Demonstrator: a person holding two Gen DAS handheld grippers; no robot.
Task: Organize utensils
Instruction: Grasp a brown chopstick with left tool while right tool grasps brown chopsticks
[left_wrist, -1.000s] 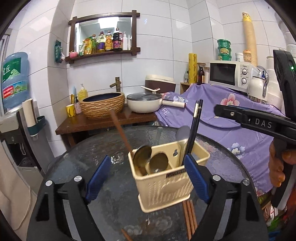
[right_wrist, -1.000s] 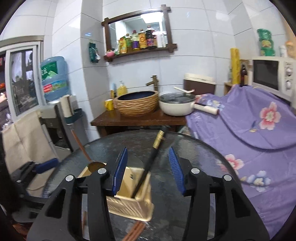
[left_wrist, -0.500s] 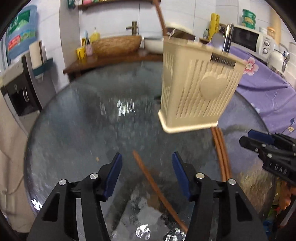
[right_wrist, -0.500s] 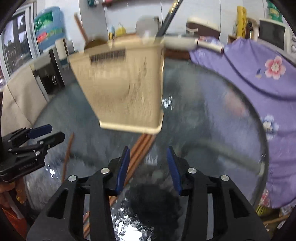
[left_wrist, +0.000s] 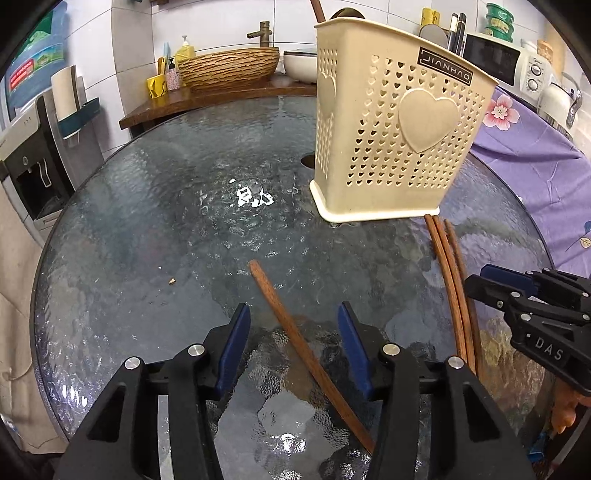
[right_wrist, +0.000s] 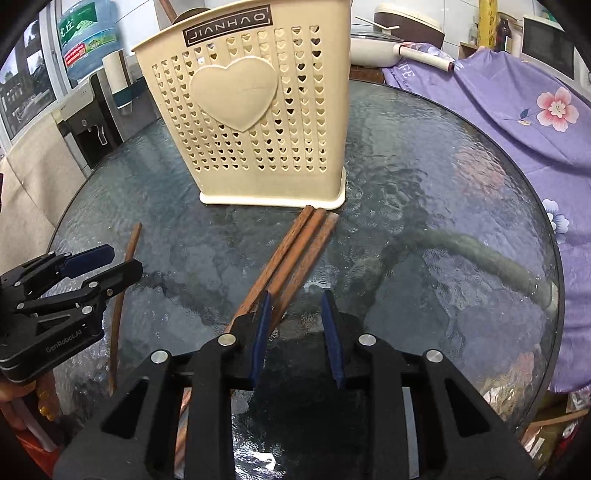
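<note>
One holder (left_wrist: 391, 122) stood on one glass table (left_wrist: 147, 229). Four brown chopsticks lay on the glass: one single stick (left_wrist: 291, 332) and a bundle of three (right_wrist: 295, 251). Two black chopsticks (left_wrist: 456, 31) stuck up from the holder, plus one brown handle (left_wrist: 318, 11) and two spoon bowls, partly hidden. Two grippers were seen: left (left_wrist: 293, 345), right (right_wrist: 295, 334). Behind: one basin (left_wrist: 227, 66), one microwave (left_wrist: 508, 62), one water jug (right_wrist: 86, 37).

A cream perforated utensil holder (left_wrist: 395, 122) stands upright on the glass. Three brown wooden chopsticks (right_wrist: 295, 251) lie bunched together at its base; a single chopstick (left_wrist: 295, 339) lies apart, angled.
</note>
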